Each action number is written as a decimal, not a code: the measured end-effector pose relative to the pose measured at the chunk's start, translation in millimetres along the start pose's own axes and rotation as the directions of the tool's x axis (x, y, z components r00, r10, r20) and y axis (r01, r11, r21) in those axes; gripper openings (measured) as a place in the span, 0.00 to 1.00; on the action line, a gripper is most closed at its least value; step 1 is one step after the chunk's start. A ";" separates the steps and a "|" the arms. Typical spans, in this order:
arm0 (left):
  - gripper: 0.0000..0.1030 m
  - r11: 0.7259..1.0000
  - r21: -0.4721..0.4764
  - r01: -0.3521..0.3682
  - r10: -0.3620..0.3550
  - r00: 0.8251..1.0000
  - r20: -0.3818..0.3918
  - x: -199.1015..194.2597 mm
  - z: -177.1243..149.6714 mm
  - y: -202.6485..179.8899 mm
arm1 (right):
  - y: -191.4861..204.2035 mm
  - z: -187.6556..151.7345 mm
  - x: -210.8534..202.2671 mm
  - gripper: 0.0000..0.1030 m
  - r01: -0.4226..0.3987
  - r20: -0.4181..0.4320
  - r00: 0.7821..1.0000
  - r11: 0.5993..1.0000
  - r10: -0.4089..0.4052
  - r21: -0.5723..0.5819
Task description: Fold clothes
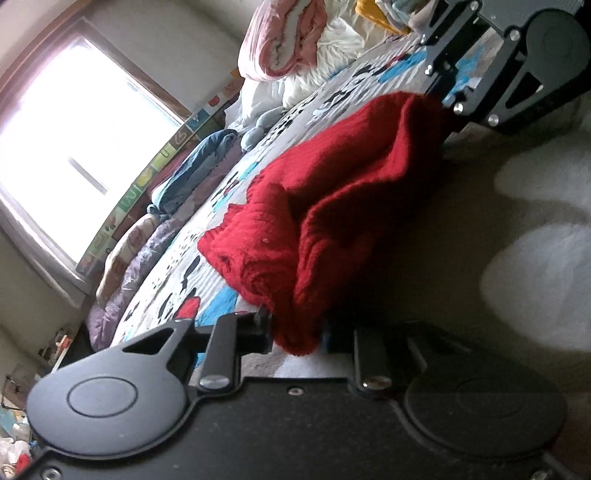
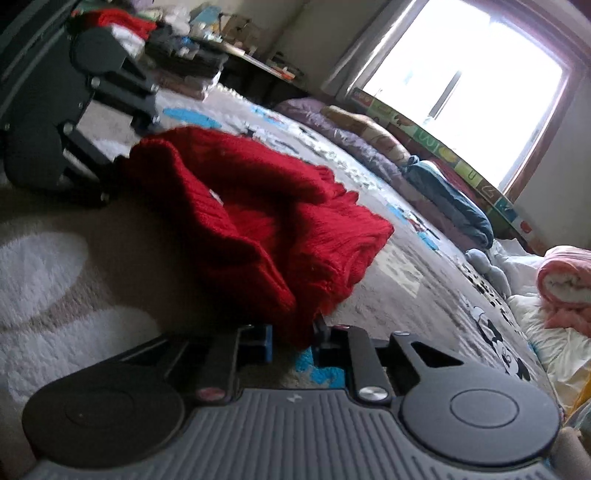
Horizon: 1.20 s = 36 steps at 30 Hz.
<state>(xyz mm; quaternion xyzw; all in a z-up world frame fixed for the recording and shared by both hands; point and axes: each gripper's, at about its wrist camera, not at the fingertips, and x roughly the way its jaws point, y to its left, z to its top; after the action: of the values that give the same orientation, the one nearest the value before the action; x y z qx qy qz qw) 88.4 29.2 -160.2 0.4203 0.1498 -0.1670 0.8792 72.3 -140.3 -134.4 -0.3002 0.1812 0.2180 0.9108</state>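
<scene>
A red knitted sweater (image 1: 332,206) lies bunched on a patterned blanket (image 1: 207,258) and is raised at two corners. In the left wrist view my left gripper (image 1: 297,334) is shut on the near corner, with red knit filling the gap between its fingers. At the top right of that view my right gripper (image 1: 448,110) pinches the far corner. In the right wrist view the red sweater (image 2: 258,221) hangs between the two grippers. There my right gripper (image 2: 293,338) is shut on its near edge, and my left gripper (image 2: 110,173) grips the other end.
A blue garment (image 1: 199,166), lilac bedding (image 1: 147,251) and a pink-and-white bundle (image 1: 295,40) line the blanket's far side under a bright window (image 1: 74,140). A cluttered desk (image 2: 240,55) and stacked clothes (image 2: 122,22) stand at the back. Pale carpet (image 2: 44,266) lies beside the sweater.
</scene>
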 end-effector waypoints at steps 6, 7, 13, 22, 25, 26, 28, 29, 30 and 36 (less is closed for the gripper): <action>0.19 0.999 0.012 0.053 -0.053 0.999 0.006 -36.6 6.9 -4.1 | 3.8 4.9 -27.7 0.19 -0.014 0.030 0.999 1.000 0.014 -0.003; 0.19 0.996 0.011 0.086 -0.086 0.996 -0.003 -44.8 8.5 -3.5 | 5.1 3.3 -34.6 0.19 -0.022 0.030 0.999 1.000 0.022 -0.001; 0.19 0.968 -0.058 0.243 -0.242 0.970 0.023 -91.7 20.3 19.0 | -0.8 4.1 -83.2 0.19 -0.109 0.069 0.992 0.993 0.106 0.034; 0.21 0.852 -0.411 0.324 -0.241 0.940 0.242 -92.2 24.2 77.5 | -39.4 11.0 -129.0 0.19 -0.124 0.234 0.970 0.966 0.070 0.227; 0.21 0.782 -0.513 0.353 -0.219 0.927 0.303 -76.5 22.0 89.5 | -62.7 15.9 -118.4 0.19 -0.158 0.288 0.956 0.928 0.058 0.338; 0.21 0.761 -0.542 0.356 -0.208 0.926 0.316 -70.1 21.7 92.9 | -69.6 16.2 -112.6 0.19 -0.167 0.297 0.953 0.918 0.056 0.361; 0.21 0.712 -0.600 0.365 -0.182 0.921 0.344 -56.5 21.0 101.2 | -81.9 17.0 -100.6 0.19 -0.184 0.313 0.948 0.897 0.055 0.401; 0.21 0.685 -0.626 0.373 -0.173 0.918 0.357 -50.4 20.1 105.8 | -87.2 17.2 -94.1 0.19 -0.193 0.320 0.946 0.888 0.055 0.418; 0.21 0.657 -0.650 0.381 -0.163 0.914 0.371 -44.2 19.1 110.3 | -92.4 17.5 -87.6 0.19 -0.201 0.326 0.944 0.878 0.055 0.435; 0.21 0.482 -0.764 0.428 -0.127 0.897 0.422 -5.2 9.1 132.6 | -126.1 18.9 -42.6 0.19 -0.271 0.359 0.930 0.795 0.072 0.542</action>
<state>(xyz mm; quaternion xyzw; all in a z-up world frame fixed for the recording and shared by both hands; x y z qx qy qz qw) 140.5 101.2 -61.2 -0.1183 0.1386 -0.2789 0.9429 104.1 -232.2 -41.5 0.0507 0.1159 0.2805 0.9515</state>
